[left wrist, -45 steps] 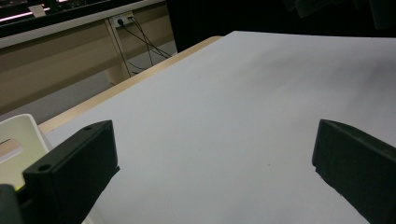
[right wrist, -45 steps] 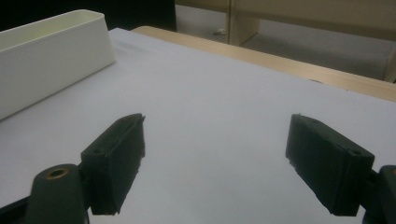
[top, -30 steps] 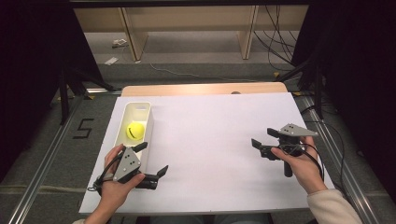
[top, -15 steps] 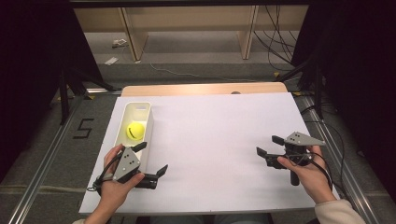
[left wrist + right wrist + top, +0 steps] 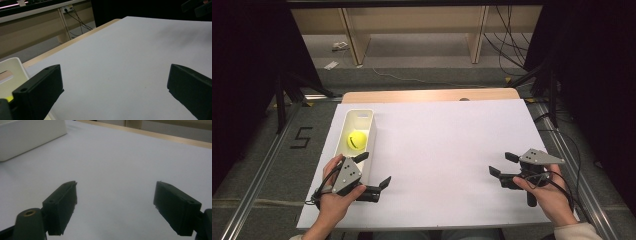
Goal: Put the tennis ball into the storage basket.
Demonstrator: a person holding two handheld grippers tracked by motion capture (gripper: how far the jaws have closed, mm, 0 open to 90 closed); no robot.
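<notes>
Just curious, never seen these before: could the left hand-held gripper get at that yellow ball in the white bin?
Probably yes. The left hand-held gripper is open beside the white bin, the yellow ball lies uncovered, and the bin's top is open.

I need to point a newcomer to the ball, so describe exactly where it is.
Start at the white table and find the white bin along its left edge. The yellow ball lies inside, just beyond the left claw, the one bright thing there.

A yellow ball [image 5: 357, 139] with a dark curved marking sits in a white bin [image 5: 370, 131]. The table [image 5: 452, 150] has a plain white top edged in pale wood. Both the left gripper [image 5: 373, 169] and the right gripper [image 5: 503, 164] have black jaws and grey top plates.
</notes>
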